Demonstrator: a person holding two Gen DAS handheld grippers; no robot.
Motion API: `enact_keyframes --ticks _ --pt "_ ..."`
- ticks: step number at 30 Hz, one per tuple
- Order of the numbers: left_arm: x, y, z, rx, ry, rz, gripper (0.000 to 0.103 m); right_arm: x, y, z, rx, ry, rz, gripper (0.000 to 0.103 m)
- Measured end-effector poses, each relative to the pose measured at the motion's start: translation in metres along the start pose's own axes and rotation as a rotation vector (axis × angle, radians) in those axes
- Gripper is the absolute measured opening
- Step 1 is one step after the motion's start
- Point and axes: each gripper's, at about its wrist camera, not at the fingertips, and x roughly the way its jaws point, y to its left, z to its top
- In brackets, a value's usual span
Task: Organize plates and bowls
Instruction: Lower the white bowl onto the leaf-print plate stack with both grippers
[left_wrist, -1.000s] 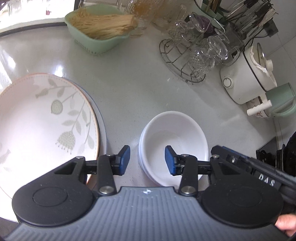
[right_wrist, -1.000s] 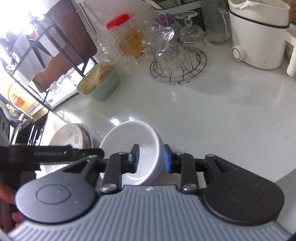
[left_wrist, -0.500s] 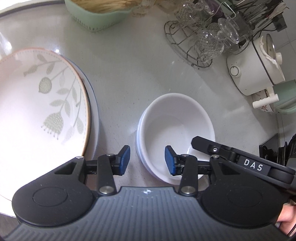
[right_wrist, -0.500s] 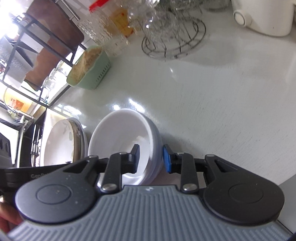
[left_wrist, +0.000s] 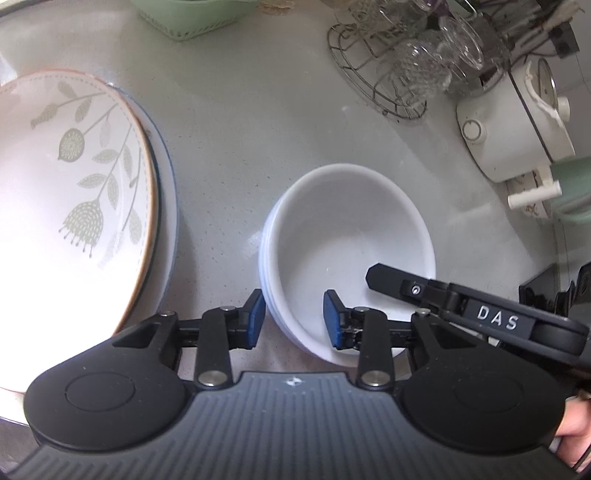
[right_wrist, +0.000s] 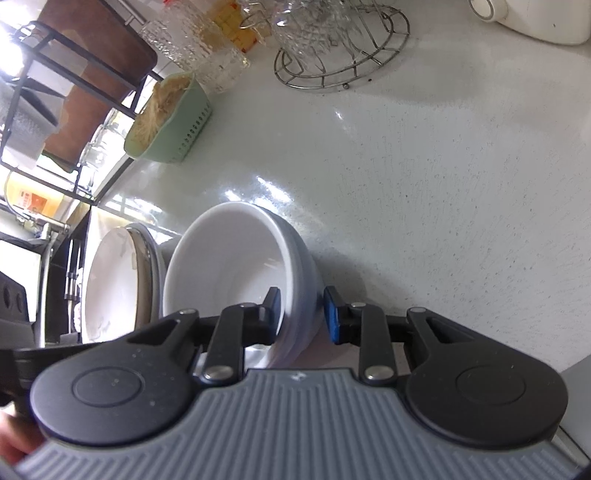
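While both fingers (left_wrist: 255, 317) close, each straddles the bowls' (left_wrist: 354, 221) rim.

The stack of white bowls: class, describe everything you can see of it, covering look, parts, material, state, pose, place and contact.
The stack of white bowls looks like glossy ceramic, several nested upright, empty, rims layered. It sits on the pale speckled counter, beside the leaf-patterned plate. The left gripper and the right gripper each straddle its rim, one finger inside, one outside, jaws closing; small gaps remain at the pads.
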Motion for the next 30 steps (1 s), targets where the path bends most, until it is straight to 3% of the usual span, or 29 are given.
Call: enact_keyframes --ticks 13,25,30 --pt "-0.025 -0.010 -0.002 0.045 -0.015 -0.020 0.040 -0.024 0.010 -0.003 0.026 -0.061 -0.002 0.029" --pt "-0.070 0.009 -0.006 0.013 -0.047 -0.081 0.040 -0.044 0.042 -0.011 0.042 -0.054 -0.017 0.029" --pt "-0.098 0.015 -0.002 0.012 -0.069 -0.082 0.040 -0.052 0.052 -0.011 0.103 -0.042 0.029 0.029"
